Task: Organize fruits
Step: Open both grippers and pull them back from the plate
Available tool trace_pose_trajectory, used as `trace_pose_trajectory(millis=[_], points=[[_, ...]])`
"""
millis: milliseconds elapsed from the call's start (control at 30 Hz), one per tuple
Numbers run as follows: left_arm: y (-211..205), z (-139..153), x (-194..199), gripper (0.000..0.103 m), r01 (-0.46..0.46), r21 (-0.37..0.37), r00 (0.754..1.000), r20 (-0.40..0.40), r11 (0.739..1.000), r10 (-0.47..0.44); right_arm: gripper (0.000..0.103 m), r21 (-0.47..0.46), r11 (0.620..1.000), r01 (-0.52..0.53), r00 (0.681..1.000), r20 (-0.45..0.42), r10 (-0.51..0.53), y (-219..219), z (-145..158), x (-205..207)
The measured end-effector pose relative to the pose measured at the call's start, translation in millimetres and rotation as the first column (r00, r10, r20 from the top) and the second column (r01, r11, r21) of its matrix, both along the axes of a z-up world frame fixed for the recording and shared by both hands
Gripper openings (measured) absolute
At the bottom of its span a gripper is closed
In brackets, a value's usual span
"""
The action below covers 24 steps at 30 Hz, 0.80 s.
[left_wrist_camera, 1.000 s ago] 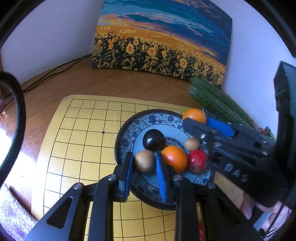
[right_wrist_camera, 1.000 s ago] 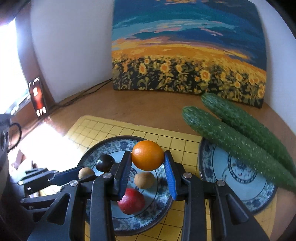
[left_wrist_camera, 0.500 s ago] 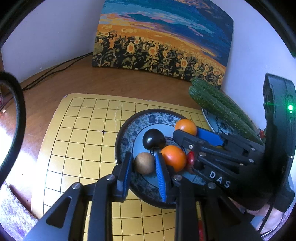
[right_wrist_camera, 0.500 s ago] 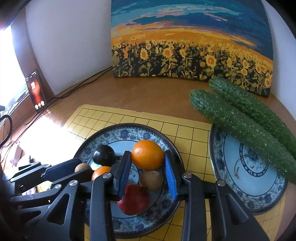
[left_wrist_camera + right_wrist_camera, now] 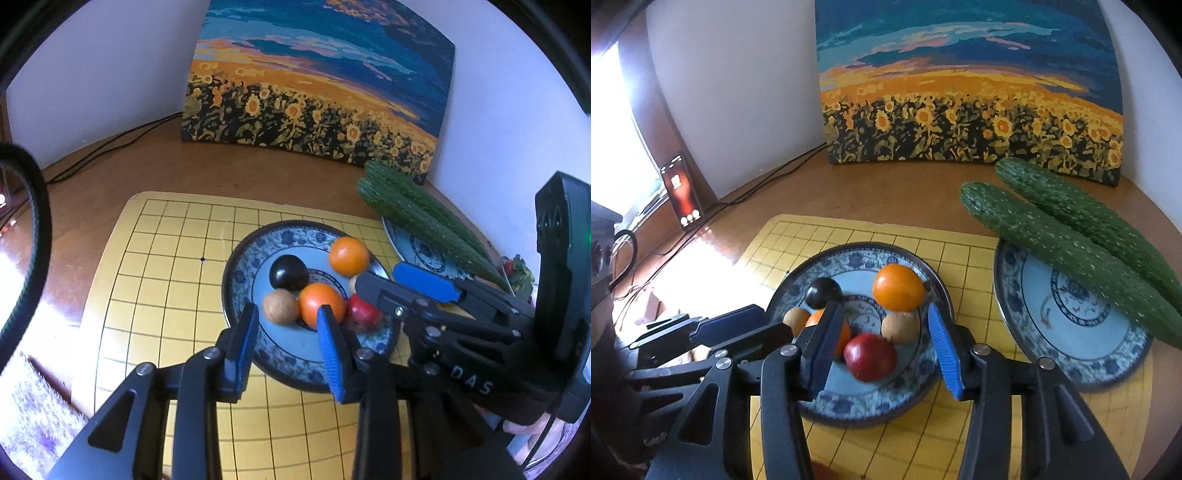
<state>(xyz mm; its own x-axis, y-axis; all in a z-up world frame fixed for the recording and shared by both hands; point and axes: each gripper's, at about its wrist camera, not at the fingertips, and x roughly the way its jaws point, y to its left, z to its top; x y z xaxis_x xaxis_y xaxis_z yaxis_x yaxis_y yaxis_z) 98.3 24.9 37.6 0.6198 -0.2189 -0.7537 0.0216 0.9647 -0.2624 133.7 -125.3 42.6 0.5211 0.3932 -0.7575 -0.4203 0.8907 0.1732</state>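
Observation:
A blue-patterned plate [image 5: 243, 258] [image 5: 934, 288] on the yellow grid mat holds several fruits: an orange [image 5: 349, 256] [image 5: 898, 287], a second orange [image 5: 320, 303], a dark plum [image 5: 289, 272] [image 5: 823, 291], a tan round fruit [image 5: 280, 306] [image 5: 796, 319], another tan fruit [image 5: 900, 327] and a red fruit [image 5: 364, 312] [image 5: 870, 356]. My left gripper [image 5: 288, 332] is open and empty above the plate's near rim. My right gripper [image 5: 882, 339] is open and empty, pulled back above the red fruit; it also shows in the left wrist view [image 5: 402, 284].
A second patterned plate [image 5: 1067, 325] at the right carries two cucumbers [image 5: 1067, 247] [image 5: 421, 221]. A sunflower painting [image 5: 967, 92] leans on the back wall. A phone [image 5: 681, 195] and cables lie at the left. The yellow grid mat [image 5: 159, 266] covers the wooden table.
My right gripper has lowered the orange onto the plate, opened and drawn back. My left gripper has opened, left the tan fruit on the plate and drawn back.

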Motion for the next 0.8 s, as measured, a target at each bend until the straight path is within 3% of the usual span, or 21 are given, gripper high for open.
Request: trace_pose_trajectory(millis=[267, 800], points=[[-5.3, 4.4, -16.7, 0.034, 0.006, 0.011, 1.000, -0.012, 1.000, -0.006, 0.050, 0.000, 1.000, -0.003, 0.999, -0.039, 0.003, -13.4, 7.2, -22.9], [-23.1, 7.7, -49.4, 0.034, 0.043, 0.005, 0.998, -0.037, 0.999, -0.043, 0.050, 0.005, 0.995, 0.101, 0.991, -0.085, -0.101, -55.0, 3.0, -71.7]])
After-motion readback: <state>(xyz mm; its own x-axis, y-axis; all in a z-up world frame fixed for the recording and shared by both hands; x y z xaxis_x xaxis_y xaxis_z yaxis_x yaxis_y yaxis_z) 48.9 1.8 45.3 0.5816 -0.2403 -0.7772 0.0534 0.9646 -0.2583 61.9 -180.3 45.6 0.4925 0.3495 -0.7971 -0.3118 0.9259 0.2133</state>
